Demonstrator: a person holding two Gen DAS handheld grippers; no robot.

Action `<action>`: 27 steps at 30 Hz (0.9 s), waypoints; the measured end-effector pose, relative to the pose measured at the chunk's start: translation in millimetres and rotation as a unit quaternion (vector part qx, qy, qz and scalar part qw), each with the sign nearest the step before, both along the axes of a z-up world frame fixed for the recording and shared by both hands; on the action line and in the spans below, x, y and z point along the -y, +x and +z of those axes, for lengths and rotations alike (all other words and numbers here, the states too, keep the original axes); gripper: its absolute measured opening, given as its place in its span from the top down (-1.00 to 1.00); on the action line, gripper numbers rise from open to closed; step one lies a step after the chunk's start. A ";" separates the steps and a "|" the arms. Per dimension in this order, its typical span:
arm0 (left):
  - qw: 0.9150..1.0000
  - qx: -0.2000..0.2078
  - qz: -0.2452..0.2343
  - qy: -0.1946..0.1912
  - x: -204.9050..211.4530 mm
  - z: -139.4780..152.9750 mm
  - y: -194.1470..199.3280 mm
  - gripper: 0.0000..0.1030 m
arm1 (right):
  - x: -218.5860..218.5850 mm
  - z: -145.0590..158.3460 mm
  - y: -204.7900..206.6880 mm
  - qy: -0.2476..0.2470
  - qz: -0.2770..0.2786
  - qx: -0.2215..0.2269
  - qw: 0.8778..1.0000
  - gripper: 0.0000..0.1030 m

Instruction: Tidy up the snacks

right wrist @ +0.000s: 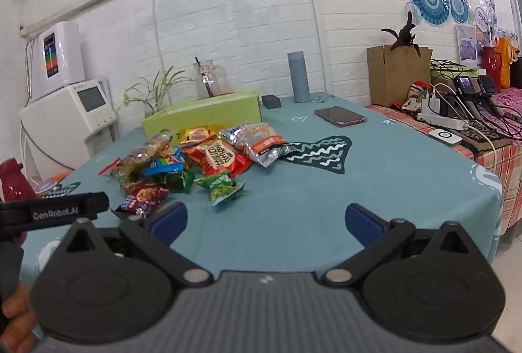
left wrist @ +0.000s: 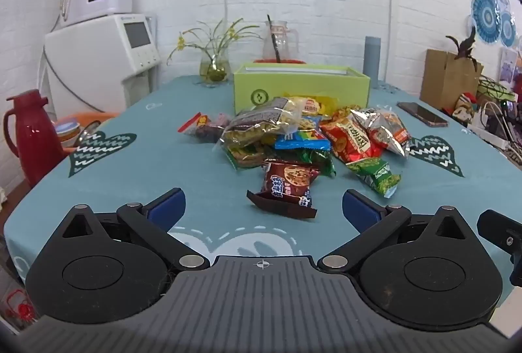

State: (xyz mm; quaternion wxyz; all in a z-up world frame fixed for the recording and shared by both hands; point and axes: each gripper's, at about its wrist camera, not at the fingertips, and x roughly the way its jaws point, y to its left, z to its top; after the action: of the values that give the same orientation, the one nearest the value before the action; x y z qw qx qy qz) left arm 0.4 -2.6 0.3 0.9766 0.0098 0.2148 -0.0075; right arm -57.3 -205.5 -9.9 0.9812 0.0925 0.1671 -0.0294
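A heap of snack packets lies mid-table in front of an open light-green box (left wrist: pixel 300 85), which also shows in the right wrist view (right wrist: pixel 205 116). Nearest me is a brown cookie packet (left wrist: pixel 285 186) (right wrist: pixel 143 198). Behind it are a blue packet (left wrist: pixel 301 141), a clear bag of nuts (left wrist: pixel 261 124), a red packet (left wrist: pixel 349 141) (right wrist: pixel 218 157), a silver packet (left wrist: pixel 385 128) (right wrist: pixel 264 141) and a green packet (left wrist: pixel 375 176) (right wrist: pixel 222 186). My left gripper (left wrist: pixel 263 206) is open and empty just short of the cookie packet. My right gripper (right wrist: pixel 266 219) is open and empty, right of the heap.
The table has a teal cloth (right wrist: pixel 375 190). A phone (left wrist: pixel 422 114) (right wrist: pixel 339 116), a grey bottle (right wrist: pixel 297 77), a glass jug (left wrist: pixel 280 41) and a flower vase (left wrist: pixel 213 66) stand around the box. A red thermos (left wrist: pixel 29 134) is left; chargers and cables (right wrist: pixel 456 111) right.
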 end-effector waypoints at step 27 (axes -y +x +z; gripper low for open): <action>1.000 -0.008 0.005 -0.021 -7.9 0.5 -0.6 -0.80 | -7.5 -6.8 9.5 -0.024 0.003 -0.023 0.999 -0.99</action>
State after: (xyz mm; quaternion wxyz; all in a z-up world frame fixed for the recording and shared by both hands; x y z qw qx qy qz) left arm -0.1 5.4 0.8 0.9749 -0.0124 0.2220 -0.0068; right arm -47.8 -197.9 -16.7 0.9790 0.0673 0.1894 -0.0330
